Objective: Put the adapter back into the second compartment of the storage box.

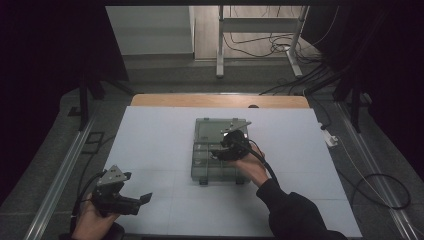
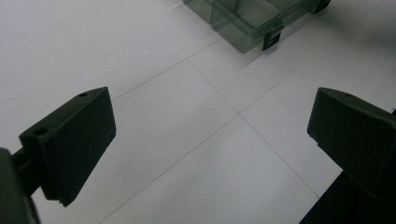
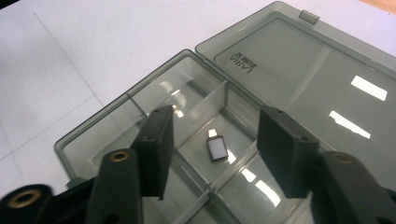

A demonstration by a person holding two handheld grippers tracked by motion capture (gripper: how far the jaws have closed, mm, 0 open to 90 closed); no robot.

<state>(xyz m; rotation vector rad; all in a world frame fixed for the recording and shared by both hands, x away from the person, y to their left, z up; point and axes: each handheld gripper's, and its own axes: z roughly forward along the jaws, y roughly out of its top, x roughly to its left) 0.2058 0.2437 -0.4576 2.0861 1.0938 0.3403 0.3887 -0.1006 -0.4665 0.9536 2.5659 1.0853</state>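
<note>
Lab: floor cables, dark curtains.

High view: we look forward and down on the desk from well above its near edge.
Left gripper view: we sit low, close to the desk, the compartment box at 1 o'clock.
Right gripper view: we hang close over that box.
Shared: we see the box in all three.

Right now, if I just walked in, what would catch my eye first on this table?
Probably the smoky clear compartment box lying open mid-table on the white table, its lid folded flat. The right gripper hovers open over it, above a small dark-framed chip in one compartment. The left gripper waits open near the table's front-left corner.
</note>
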